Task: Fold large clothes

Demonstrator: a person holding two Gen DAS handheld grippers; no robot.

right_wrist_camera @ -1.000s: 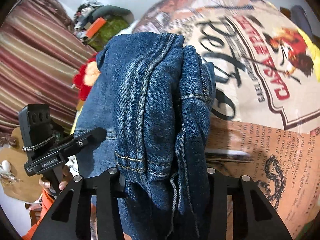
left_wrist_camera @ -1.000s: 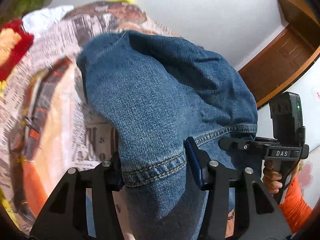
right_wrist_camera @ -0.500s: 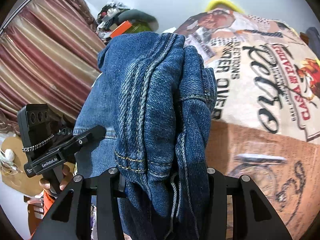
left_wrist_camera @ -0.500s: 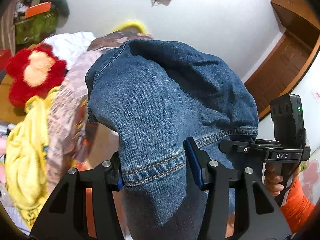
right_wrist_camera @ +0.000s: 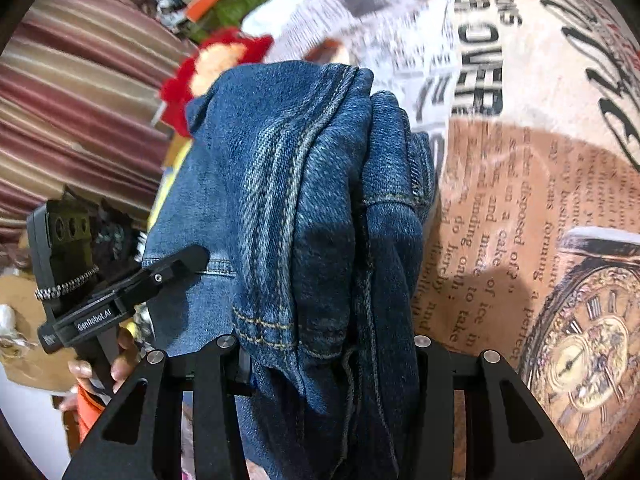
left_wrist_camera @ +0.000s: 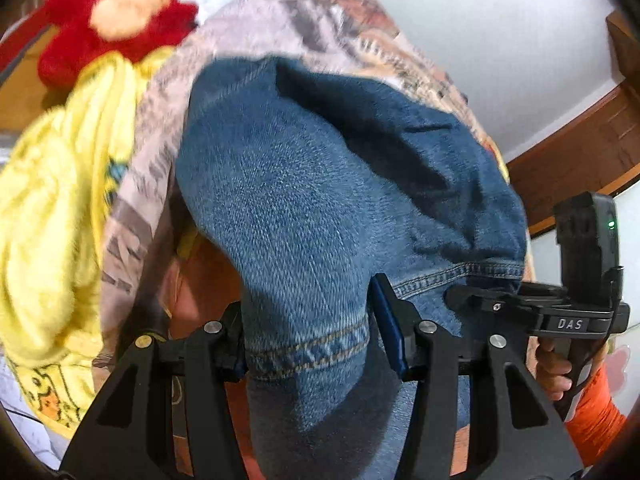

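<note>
Blue denim jeans (left_wrist_camera: 320, 208) hang bunched between both grippers, above the printed bedspread (left_wrist_camera: 304, 28). My left gripper (left_wrist_camera: 310, 344) is shut on a hemmed edge of the jeans, the stitched hem lying between its pads. My right gripper (right_wrist_camera: 328, 364) is shut on a thick wad of the jeans (right_wrist_camera: 312, 208), seams and folds piled over its fingers. In the left wrist view the other gripper (left_wrist_camera: 560, 320) shows at right, held by a hand with an orange sleeve (left_wrist_camera: 596, 412). The right wrist view shows the left tool (right_wrist_camera: 104, 304) at the left edge.
The bedspread (right_wrist_camera: 540, 160) with newspaper and clock prints lies below. A red plush flower (left_wrist_camera: 116, 12) and a yellow cloth (left_wrist_camera: 56, 208) lie at its left side. Striped curtains (right_wrist_camera: 80, 88) hang at left, and a wooden door (left_wrist_camera: 580, 152) stands at right.
Both grippers have moved together, down and across, with the jeans still held. The bedspread looms closer, and the yellow cloth and plush flower have come into the left wrist view.
</note>
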